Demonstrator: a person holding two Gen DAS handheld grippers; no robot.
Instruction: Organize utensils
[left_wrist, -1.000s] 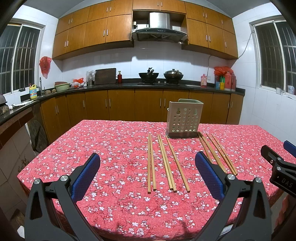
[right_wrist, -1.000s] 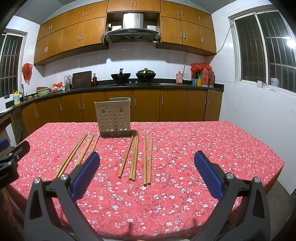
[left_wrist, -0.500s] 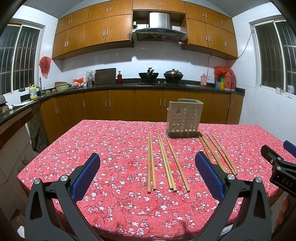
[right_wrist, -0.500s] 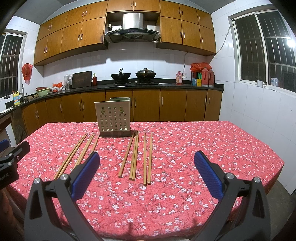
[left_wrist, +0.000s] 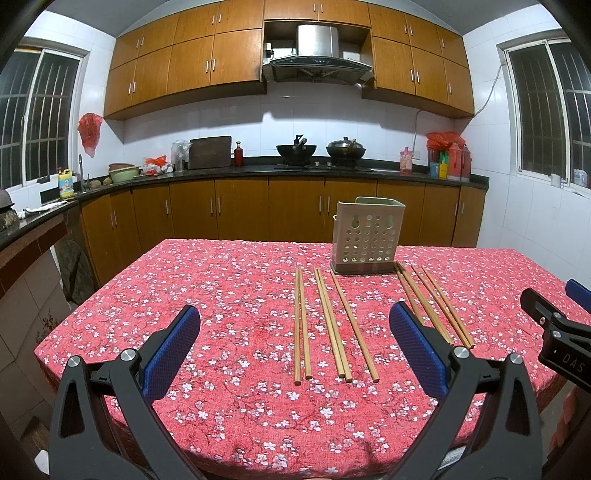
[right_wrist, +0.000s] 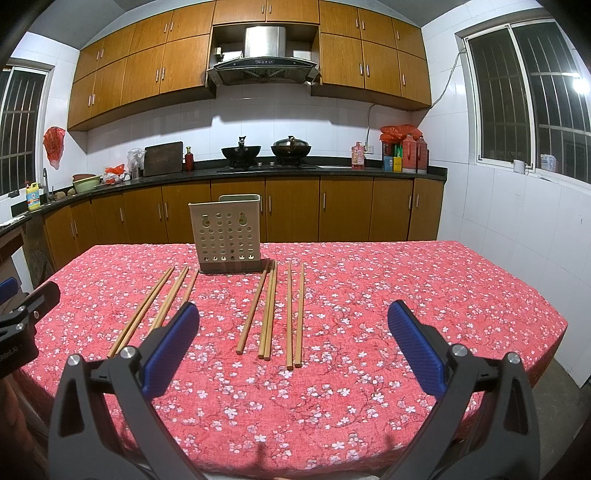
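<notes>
**Both jaws wide above the chopstick table**

Both jaws stood wide apart and held nothing: the left gripper (left_wrist: 294, 345) and the right gripper (right_wrist: 293, 339) hung over the near edge of a table (left_wrist: 207, 295) spread with a red, coarse-woven cloth printed with small white blossoms. Beyond it ran a kitchen of orange-brown wooden cabinets (right_wrist: 332, 210), white wall tiles, a dark counter and a steel range hood (left_wrist: 317, 55).

Straight wooden chopsticks (left_wrist: 325, 321) lay flat on the cloth between and ahead of the left jaws, their long axes running away from the grippers toward the holder. A second group (left_wrist: 432, 306) lay ahead of the left gripper's right-hand finger (left_wrist: 417, 347).

Past the far tips stood the upright, boxy, pale plastic utensil holder (right_wrist: 226, 234), its face perforated with round holes.
</notes>
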